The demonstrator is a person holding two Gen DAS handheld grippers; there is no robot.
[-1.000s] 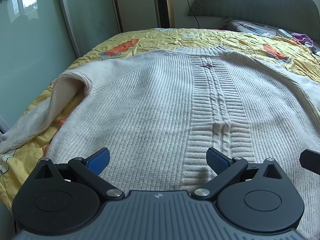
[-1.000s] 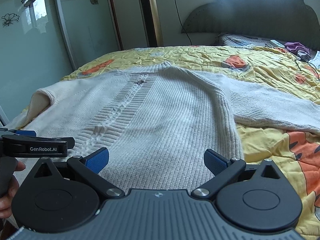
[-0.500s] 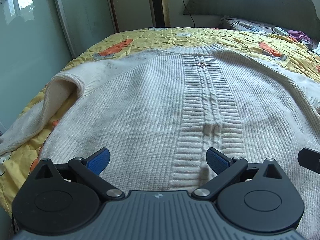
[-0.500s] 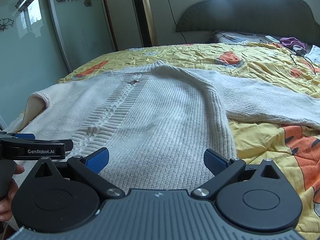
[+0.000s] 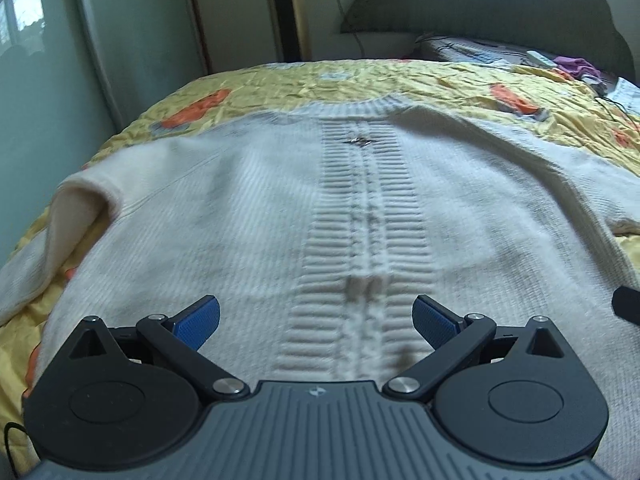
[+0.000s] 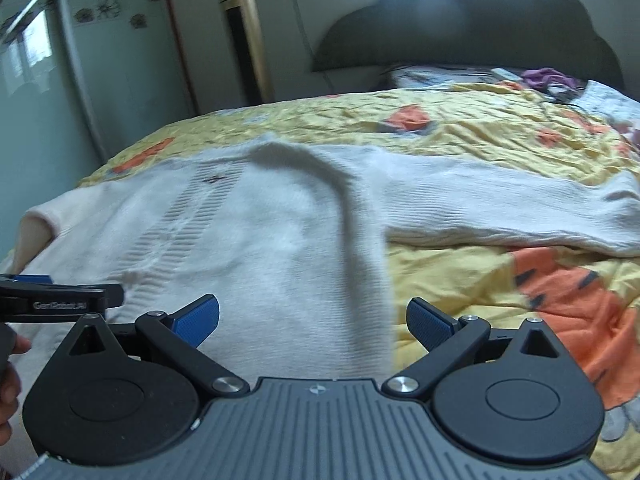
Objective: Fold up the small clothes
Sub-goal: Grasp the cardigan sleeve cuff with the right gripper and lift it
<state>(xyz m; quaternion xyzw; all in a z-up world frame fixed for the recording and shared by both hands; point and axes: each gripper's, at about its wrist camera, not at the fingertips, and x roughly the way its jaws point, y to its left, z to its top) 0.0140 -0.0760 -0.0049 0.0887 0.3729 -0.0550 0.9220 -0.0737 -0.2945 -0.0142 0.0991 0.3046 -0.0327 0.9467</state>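
On the yellow bedspread (image 5: pixel 460 84) a cream knit sweater (image 5: pixel 248 216) is spread flat, sleeves out. Left claw (image 5: pixel 316 316) and right claw (image 6: pixel 313 316) are held released above the hem. Folding is not yet begun; a sleeve (image 6: pixel 500 204) grasp is probably called for next.

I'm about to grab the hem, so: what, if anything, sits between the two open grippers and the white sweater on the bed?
Nothing visible does. The sweater lies spread on the yellow bedspread, and its near edge runs directly ahead of the open left gripper and right gripper, with only knit between their fingers.
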